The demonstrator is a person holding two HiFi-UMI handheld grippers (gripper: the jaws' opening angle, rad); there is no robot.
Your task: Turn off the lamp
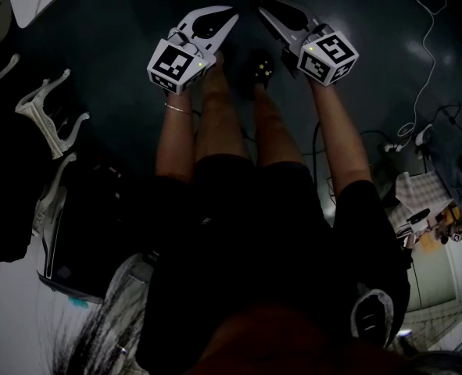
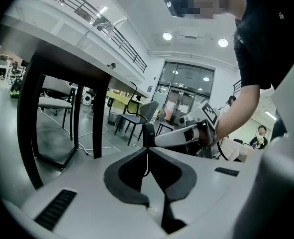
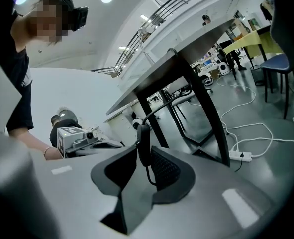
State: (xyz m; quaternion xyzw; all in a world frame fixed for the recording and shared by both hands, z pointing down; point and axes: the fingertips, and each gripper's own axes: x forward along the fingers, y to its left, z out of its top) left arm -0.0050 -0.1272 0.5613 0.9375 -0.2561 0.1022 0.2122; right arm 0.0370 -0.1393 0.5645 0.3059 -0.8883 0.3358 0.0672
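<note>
**Head view.** The operator stood with both claws held out low over the dark floor (image 1: 98,30), above the feet. The left claw (image 1: 229,16) pointed toward 1 o'clock and the right claw (image 1: 266,10) toward 11 o'clock. Their tips almost met at 12. I judged this a two-handed hold on something small and slack, with one claw steadying and the other working.

**Right gripper view.** A black oblong in-line switch (image 3: 144,143) stood upright at the jaw tips, and the jaws were clenched on its sides. A dark cord (image 3: 154,114) left the top of the switch and arced toward 1 o'clock, in the direction of a table leg (image 3: 205,113). A second run dropped from the bottom of the switch toward 6 o'clock, inside the claw mouth.

**Left gripper view.**
- The jaws were pinched together on the thin cord, which showed as a pale line at 6 o'clock behind the tips.
- The switch sat just beyond the tips at 12 o'clock, held in the end of the right claw, which came in from 3 o'clock.
- A dark tabletop (image 2: 72,66) stood at 10 o'clock.
- The left claw probably held the cord taut so the switch would not swing or twist under pressure.

**Lamp.** It appeared in none of the views, so whether it was lit could not be told. It was presumably at the far end of the cord, but that was unconfirmed. The part of the task within reach was the switch, already between the right claw's pads. The left claw held the cord just below it.
</note>
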